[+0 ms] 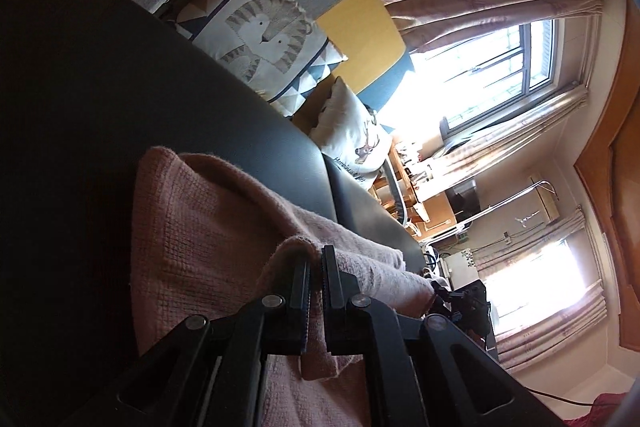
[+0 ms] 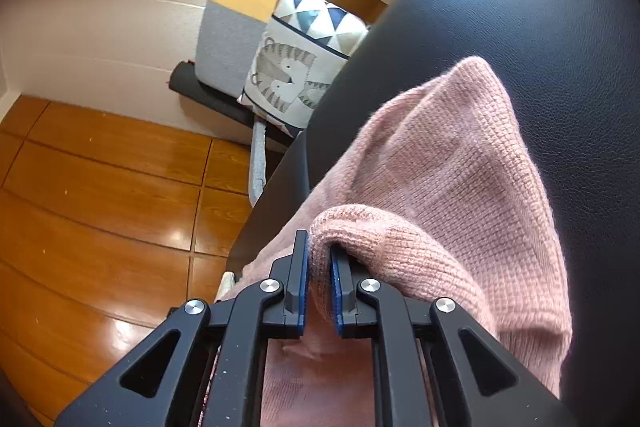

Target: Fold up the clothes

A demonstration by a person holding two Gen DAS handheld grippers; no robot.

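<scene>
A pink knitted sweater [image 1: 208, 227] lies over a black leather surface [image 1: 100, 99]. In the left wrist view my left gripper [image 1: 316, 259] is shut on a fold of the pink sweater, and the cloth bulges up between its black fingers. In the right wrist view my right gripper [image 2: 319, 255] is shut on another thick fold of the sweater [image 2: 452, 163], pinched between its blue pads. The rest of the garment drapes away to the right over the black leather surface [image 2: 540, 7]. The other gripper shows as a small dark shape [image 1: 460, 301] past the sweater's far end in the left wrist view.
Patterned cushions [image 1: 260, 35] [image 2: 296, 67] lean against a grey, yellow and blue backrest [image 1: 360, 27] beyond the black surface. An orange wooden floor [image 2: 100, 187] lies below its edge. Bright windows with pink curtains [image 1: 500, 7] fill the far side of the room.
</scene>
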